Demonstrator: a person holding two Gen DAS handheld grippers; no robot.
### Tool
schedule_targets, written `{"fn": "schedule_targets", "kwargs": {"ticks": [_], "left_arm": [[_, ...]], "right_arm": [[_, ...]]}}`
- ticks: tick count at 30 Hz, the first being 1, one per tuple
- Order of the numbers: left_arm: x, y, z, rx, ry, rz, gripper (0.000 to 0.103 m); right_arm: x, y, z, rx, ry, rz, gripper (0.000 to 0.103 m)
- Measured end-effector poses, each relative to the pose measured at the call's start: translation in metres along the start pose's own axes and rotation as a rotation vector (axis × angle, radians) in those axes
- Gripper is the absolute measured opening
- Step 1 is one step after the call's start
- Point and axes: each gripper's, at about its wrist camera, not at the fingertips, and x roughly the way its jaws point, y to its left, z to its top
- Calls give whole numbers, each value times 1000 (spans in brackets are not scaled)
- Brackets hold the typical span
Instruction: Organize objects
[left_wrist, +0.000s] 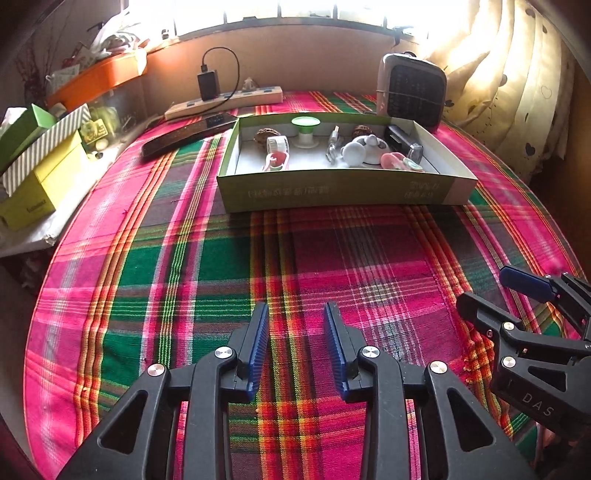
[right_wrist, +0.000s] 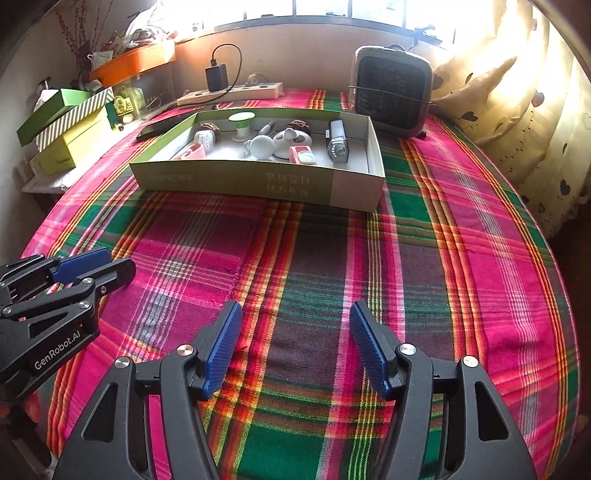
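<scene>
A shallow green cardboard box sits at the far middle of the plaid-covered table. It holds several small items: a green-topped white spool, a white round gadget, a black and silver device, pink cases and brown nuts. My left gripper is open and empty above the near cloth. My right gripper is open and empty beside it, on its right.
A small grey heater stands behind the box at the right. A power strip with a black charger lies along the back wall. A dark remote lies left of the box. Stacked green and yellow boxes stand at the left; a curtain hangs at the right.
</scene>
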Motion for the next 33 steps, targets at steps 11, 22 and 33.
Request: {"fn": "schedule_targets", "kwargs": {"ticks": [11, 22, 33], "left_arm": [[-3, -7, -5, -32, -33, 57, 33], [-3, -5, -7, -54, -35, 50, 34], [-3, -5, -7, -55, -35, 51, 34]], "right_arm": [[-1, -3, -4, 19, -5, -15, 74], [-2, -2, -5, 18, -5, -16, 75], [-2, -3, -5, 18, -5, -17, 75]]}}
